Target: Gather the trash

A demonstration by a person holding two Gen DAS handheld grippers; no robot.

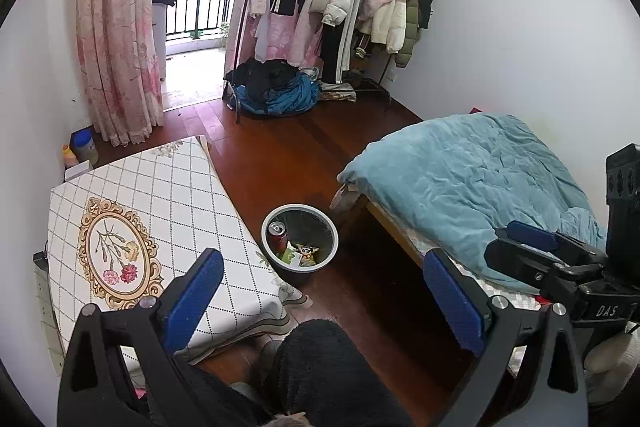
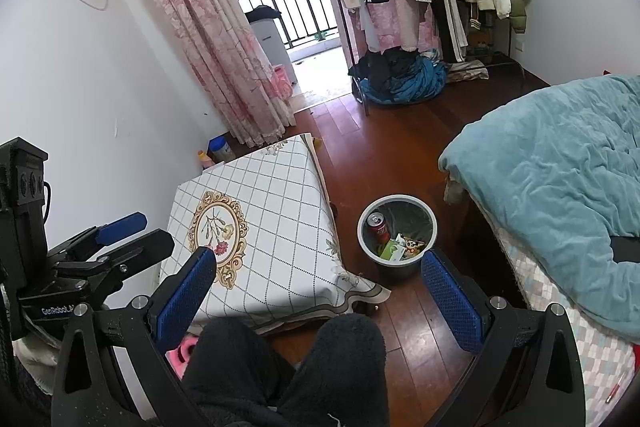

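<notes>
Left gripper (image 1: 320, 291) & right gripper (image 2: 320, 285) are hanging w/ jaws wide apart, nothing held. Just ahead, the trash bin (image 1: 300, 207) is already holding a red can (image 1: 277, 233) & wrappers (image 1: 302, 254). Tablecloth (image 1: 180, 195) left of it is looking bare, so prob. near done.

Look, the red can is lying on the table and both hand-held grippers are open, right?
Not quite. The red can is inside the bin on the floor, not on the table; the right wrist view shows it clearly. Both the left hand-held gripper and the right hand-held gripper are open.
</notes>
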